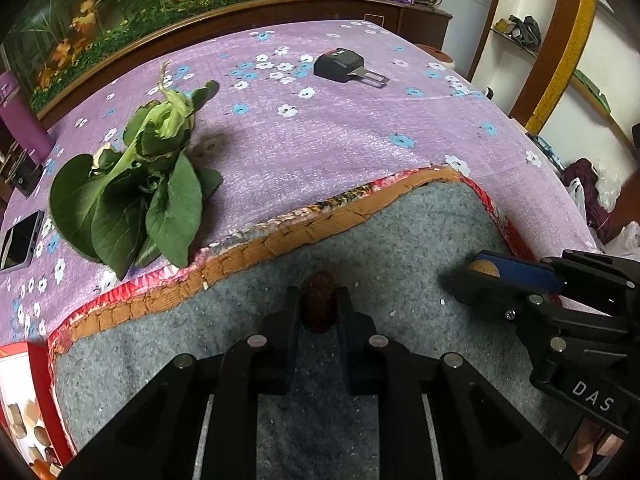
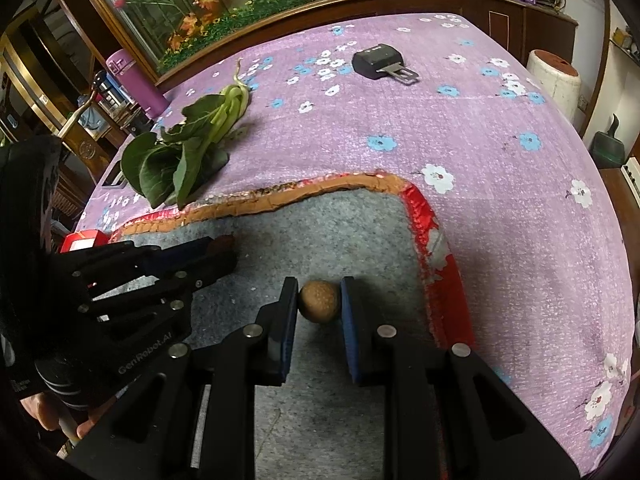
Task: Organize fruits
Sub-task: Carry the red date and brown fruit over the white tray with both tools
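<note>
A dark red, date-like fruit (image 1: 319, 308) sits on the grey felt mat (image 1: 400, 232), and my left gripper (image 1: 319, 294) is shut on it, both pads against its sides. The right wrist view shows a round tan fruit (image 2: 320, 302) on the same mat (image 2: 320, 232), pinched between the blue pads of my right gripper (image 2: 319, 286). Each gripper also shows in the other's view: the right gripper (image 1: 480, 270) with the tan fruit (image 1: 485, 268) at its tip, and the left gripper (image 2: 226, 249) with the dark fruit (image 2: 224, 242) at its tip. Both point steeply down, side by side.
The mat has a cracked orange and red border (image 1: 280, 236) and lies on a purple floral tablecloth (image 1: 320, 140). Leafy greens (image 1: 132, 200) lie to the far left, a black seat-belt buckle (image 1: 344, 66) further back, and a phone (image 1: 20, 240) at the left edge.
</note>
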